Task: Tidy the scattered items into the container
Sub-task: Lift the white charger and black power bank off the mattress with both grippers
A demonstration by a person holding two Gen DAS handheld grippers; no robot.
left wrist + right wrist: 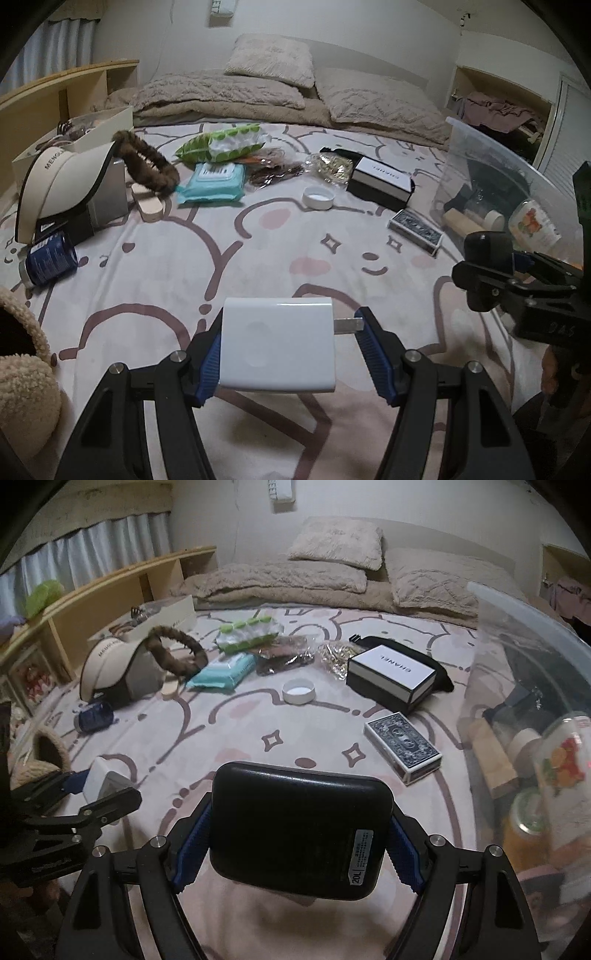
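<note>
Carrying two items at once, both lifted clear of the bed (155, 266). Left tool (291, 354) is clamped on the white charger (277, 347), one pad on its flat side, the other on the plug prongs. Right tool (295, 849) is clamped across the black case (299, 830), pads on its two side edges.

The clear container (535, 635) sits on the bed at the right, already holding a jar and other bits. It's just beside the right tool and further from the left one.

Step in hand, as I read it: transport to the container. Next move should swing the case over the rim, lower, then release; the charger follows. Prong-side grip looks marginal, so avoid jerks. Plenty left: card deck (402, 749), CHANEL box (391, 675), white lid (299, 690), wipes (210, 182), cap (62, 184).
</note>
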